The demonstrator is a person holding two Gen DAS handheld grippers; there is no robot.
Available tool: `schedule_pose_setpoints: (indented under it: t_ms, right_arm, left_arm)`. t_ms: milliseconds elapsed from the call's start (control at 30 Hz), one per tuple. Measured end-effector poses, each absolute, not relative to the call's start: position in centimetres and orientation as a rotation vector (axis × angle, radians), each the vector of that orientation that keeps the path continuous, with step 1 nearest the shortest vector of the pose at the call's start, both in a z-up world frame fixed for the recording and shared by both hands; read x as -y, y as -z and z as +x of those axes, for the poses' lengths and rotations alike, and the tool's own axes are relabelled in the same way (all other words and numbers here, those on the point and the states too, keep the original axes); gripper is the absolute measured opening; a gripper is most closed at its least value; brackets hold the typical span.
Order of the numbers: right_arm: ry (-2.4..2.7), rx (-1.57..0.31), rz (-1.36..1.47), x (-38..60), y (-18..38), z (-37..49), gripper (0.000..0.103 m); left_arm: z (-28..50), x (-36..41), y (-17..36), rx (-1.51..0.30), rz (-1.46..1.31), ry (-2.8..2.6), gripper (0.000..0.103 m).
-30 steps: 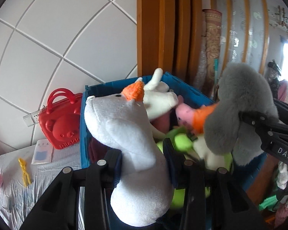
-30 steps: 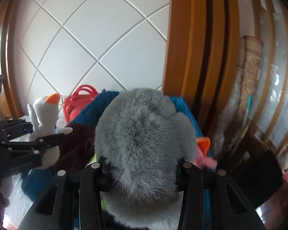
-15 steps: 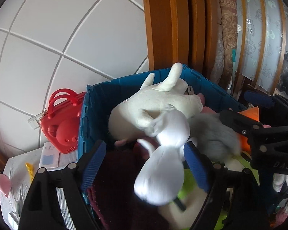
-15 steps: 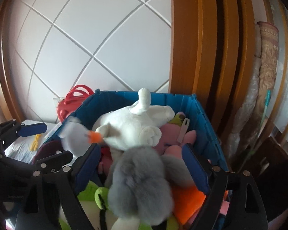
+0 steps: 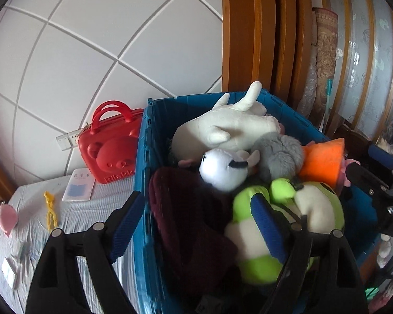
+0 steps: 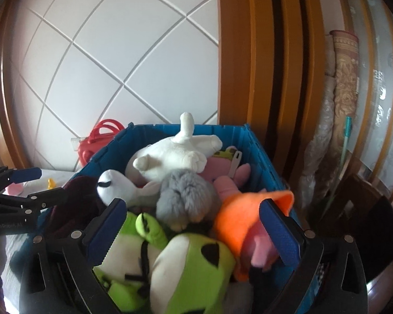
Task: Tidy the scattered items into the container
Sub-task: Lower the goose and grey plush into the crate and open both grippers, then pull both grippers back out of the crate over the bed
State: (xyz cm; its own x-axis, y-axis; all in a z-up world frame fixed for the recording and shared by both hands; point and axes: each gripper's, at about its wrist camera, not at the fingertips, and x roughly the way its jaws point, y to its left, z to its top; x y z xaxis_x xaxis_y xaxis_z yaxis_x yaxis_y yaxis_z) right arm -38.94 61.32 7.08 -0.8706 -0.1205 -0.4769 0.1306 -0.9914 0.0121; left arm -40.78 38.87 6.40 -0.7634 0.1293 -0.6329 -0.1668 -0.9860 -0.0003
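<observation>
A blue crate (image 5: 146, 141) (image 6: 251, 141) is full of plush toys. A small white plush (image 5: 222, 170) (image 6: 112, 185) and a grey furry plush (image 5: 280, 154) (image 6: 186, 196) lie on top, beside a large white plush (image 5: 228, 125) (image 6: 175, 154), a green one (image 5: 264, 238) (image 6: 191, 267), an orange-and-pink one (image 5: 322, 162) (image 6: 243, 214) and a dark maroon cloth (image 5: 186, 214). My left gripper (image 5: 199, 225) is open and empty above the crate's left side. My right gripper (image 6: 194, 227) is open and empty above the crate's near side.
A red bear-face case (image 5: 110, 146) stands left of the crate against the white tiled wall. On the striped cloth (image 5: 73, 219) lie a small booklet (image 5: 78, 188), a yellow tie (image 5: 49, 209) and a pink item (image 5: 6, 219). Wooden door frame (image 6: 262, 65) behind.
Both grippers opened and let go: the white plush and the grey plush dropped into the crate and now rest on the pile. Both grippers drew back slightly.
</observation>
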Motion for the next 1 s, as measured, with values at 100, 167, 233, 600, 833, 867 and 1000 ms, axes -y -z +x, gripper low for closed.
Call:
schedule_pose_setpoints:
  t_ms: [100, 167, 233, 600, 833, 867, 1000]
  right_arm:
    - [2.932, 0.033, 0.659, -61.7, -6.9, -35.6, 0.103]
    - [2.921, 0.069, 0.654, -61.8, -6.3, -34.1, 0.103]
    - [2.891, 0.097, 0.686, -61.9, -5.4, -33.3, 0.103]
    - [2.860, 0.116, 0.732, -60.9, -3.7, -28.0, 0.103]
    - [2.910, 0.085, 0.731, -57.9, -3.3, -24.3, 0.103]
    - [2.919, 0.087, 0.732, -57.5, -3.3, -23.7, 0.103]
    - [2.916, 0.077, 0.772, -55.9, -2.9, -22.0, 0.103]
  left_arm:
    - [-38.3, -38.6, -6.3, -0.057, -0.980, -2.826, 0.083]
    - [-36.6, -38.7, -6.1, -0.064, -0.960, -2.840, 0.083]
    - [-35.1, -38.8, -5.8, -0.065, -0.952, -2.853, 0.083]
    - [-28.8, -37.1, -4.0, -0.057, -0.959, -2.891, 0.083]
    - [-25.4, -34.7, -3.3, -0.014, -0.950, -2.823, 0.083]
    - [-24.9, -34.3, -3.1, -0.011, -0.960, -2.813, 0.083]
    - [-22.6, -32.0, -2.7, 0.047, -0.965, -2.817, 0.083]
